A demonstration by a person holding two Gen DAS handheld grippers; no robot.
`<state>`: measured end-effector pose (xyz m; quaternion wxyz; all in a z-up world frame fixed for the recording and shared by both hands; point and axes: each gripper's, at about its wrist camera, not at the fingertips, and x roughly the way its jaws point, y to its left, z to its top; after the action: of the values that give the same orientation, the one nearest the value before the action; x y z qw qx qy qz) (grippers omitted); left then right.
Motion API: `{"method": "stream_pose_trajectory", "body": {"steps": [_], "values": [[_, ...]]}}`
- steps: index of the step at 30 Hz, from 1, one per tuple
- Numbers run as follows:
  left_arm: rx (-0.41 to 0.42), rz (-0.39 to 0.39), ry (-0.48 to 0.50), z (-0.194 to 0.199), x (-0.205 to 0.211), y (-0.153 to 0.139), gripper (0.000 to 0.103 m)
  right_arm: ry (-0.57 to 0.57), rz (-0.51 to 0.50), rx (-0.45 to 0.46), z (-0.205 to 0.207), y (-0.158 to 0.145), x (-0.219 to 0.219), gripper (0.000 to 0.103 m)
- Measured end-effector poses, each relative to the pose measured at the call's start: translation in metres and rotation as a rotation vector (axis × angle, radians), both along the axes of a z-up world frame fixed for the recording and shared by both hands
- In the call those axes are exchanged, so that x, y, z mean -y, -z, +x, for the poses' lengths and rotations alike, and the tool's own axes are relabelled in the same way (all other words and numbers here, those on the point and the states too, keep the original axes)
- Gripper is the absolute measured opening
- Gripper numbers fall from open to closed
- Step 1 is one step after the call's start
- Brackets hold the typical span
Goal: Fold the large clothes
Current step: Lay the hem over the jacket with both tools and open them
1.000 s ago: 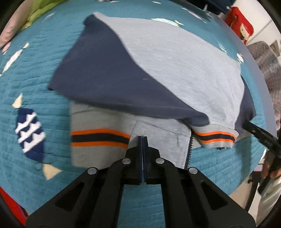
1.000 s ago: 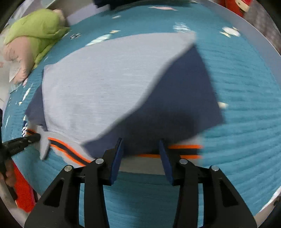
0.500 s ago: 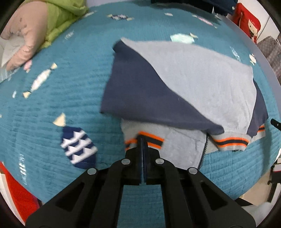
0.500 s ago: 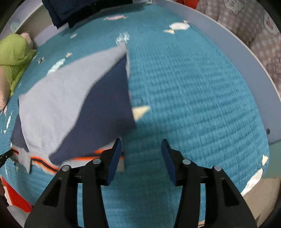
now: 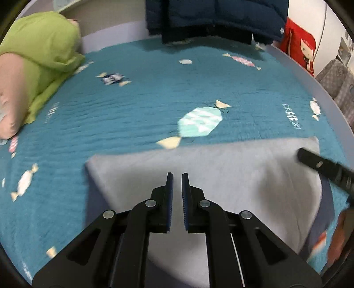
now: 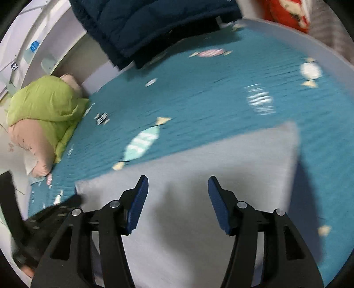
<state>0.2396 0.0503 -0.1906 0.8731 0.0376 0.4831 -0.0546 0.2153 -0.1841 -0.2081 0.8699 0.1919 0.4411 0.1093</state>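
The grey garment (image 5: 221,177) lies folded flat on the teal quilt (image 5: 137,110), its far edge straight and just short of the pale candy print (image 5: 200,121) sewn into the quilt; a dark blue strip of the same garment shows along its right side. The left gripper (image 5: 177,183) hangs over the near half of the garment, its jaws a narrow slit apart with nothing between them. The right gripper (image 6: 177,188) hangs over the garment too, nearer its right edge; its jaws are opening, roughly half spread, and hold nothing; the blue pads (image 6: 138,199) stand clear of the cloth. Beyond the garment, at the quilt's far left corner, sits a green and pink bundle (image 5: 37,62); a dark navy coat (image 5: 216,17) hangs over the quilt's far edge; a red cushion (image 5: 301,48) stands past its far right corner.
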Motion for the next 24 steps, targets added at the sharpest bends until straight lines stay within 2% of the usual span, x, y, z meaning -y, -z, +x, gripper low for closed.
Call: {"method": "stream_pose_trajectory", "body": {"steps": [3, 5, 7, 8, 9, 10, 11, 12, 13, 14, 15, 17, 20, 21, 23, 24], "values": [[-0.066, -0.012, 0.012, 0.027, 0.007, 0.036, 0.008, -0.106, -0.004, 0.016, 0.019, 0.020, -0.017, 0.054], [-0.002, -0.012, 0.056, 0.026, 0.005, 0.041, 0.008, -0.108, -0.073, -0.029, 0.028, 0.039, -0.012, 0.052], [0.010, 0.005, 0.090, 0.021, 0.001, 0.041, 0.011, -0.153, -0.025, -0.010, 0.029, 0.046, 0.006, 0.034], [0.022, 0.033, 0.074, 0.020, -0.007, 0.039, 0.011, -0.156, -0.045, -0.007, 0.027, 0.045, 0.015, 0.031], [0.031, 0.109, 0.029, 0.019, -0.016, 0.042, 0.011, -0.150, -0.083, -0.003, 0.023, 0.044, 0.023, 0.027], [0.029, 0.158, -0.006, 0.020, -0.026, 0.045, 0.011, -0.164, -0.089, 0.008, 0.021, 0.042, 0.036, 0.019], [0.011, 0.177, -0.063, 0.022, -0.051, 0.054, 0.011, -0.162, -0.099, 0.012, 0.018, 0.041, 0.046, 0.017], [-0.013, 0.139, -0.093, 0.023, -0.069, 0.059, 0.011, -0.147, -0.124, 0.008, 0.016, 0.039, 0.059, 0.013], [-0.022, 0.040, -0.101, 0.019, -0.089, 0.059, 0.011, -0.091, -0.218, -0.016, 0.014, 0.040, 0.067, 0.021], [-0.025, -0.037, -0.125, 0.016, -0.109, 0.054, 0.002, -0.042, -0.289, -0.038, 0.013, 0.045, 0.076, 0.024], [-0.031, -0.065, -0.136, 0.015, -0.117, 0.052, 0.002, -0.015, -0.272, -0.056, 0.011, 0.047, 0.090, 0.021], [-0.030, -0.065, -0.170, 0.012, -0.120, 0.042, 0.002, 0.017, -0.176, -0.076, 0.007, 0.045, 0.104, 0.021], [-0.011, 0.039, -0.167, 0.004, -0.102, 0.031, 0.004, 0.064, -0.238, -0.072, -0.001, 0.033, 0.102, 0.023], [-0.011, 0.026, -0.156, -0.002, -0.096, 0.026, 0.004, 0.072, -0.246, -0.063, -0.004, 0.028, 0.101, 0.024], [-0.014, -0.004, -0.153, -0.013, -0.090, 0.018, 0.005, 0.112, -0.239, -0.060, -0.014, 0.017, 0.108, 0.040], [-0.016, -0.003, -0.150, -0.018, -0.086, 0.014, 0.007, 0.140, -0.243, -0.069, -0.021, 0.014, 0.114, 0.061]]}}
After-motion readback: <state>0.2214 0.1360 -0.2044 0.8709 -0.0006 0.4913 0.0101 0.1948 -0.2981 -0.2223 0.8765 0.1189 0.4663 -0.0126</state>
